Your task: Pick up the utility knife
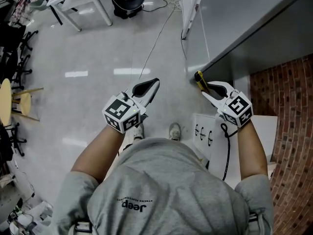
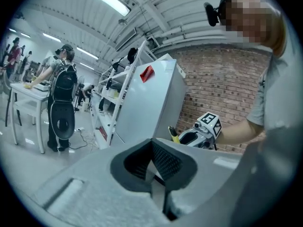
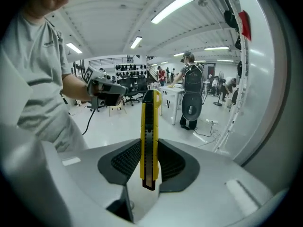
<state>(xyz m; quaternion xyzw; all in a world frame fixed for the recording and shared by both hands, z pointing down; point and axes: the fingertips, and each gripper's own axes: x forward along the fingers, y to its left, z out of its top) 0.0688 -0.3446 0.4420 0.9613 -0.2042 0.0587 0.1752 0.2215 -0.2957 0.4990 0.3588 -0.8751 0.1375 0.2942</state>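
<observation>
My right claw (image 3: 150, 167) was clamped on the yellow utility knife (image 3: 150, 131) near one end, I'd say so its body stood upright at the frame's centre in plain sight, while my left claw (image 2: 154, 167) stayed out of it, pinched together on nothing.

Your head camera looks steeply down at your white left gripper (image 1: 152, 85) and right gripper (image 1: 208, 90); each jaw-hugging gripper camera shows the other.
</observation>
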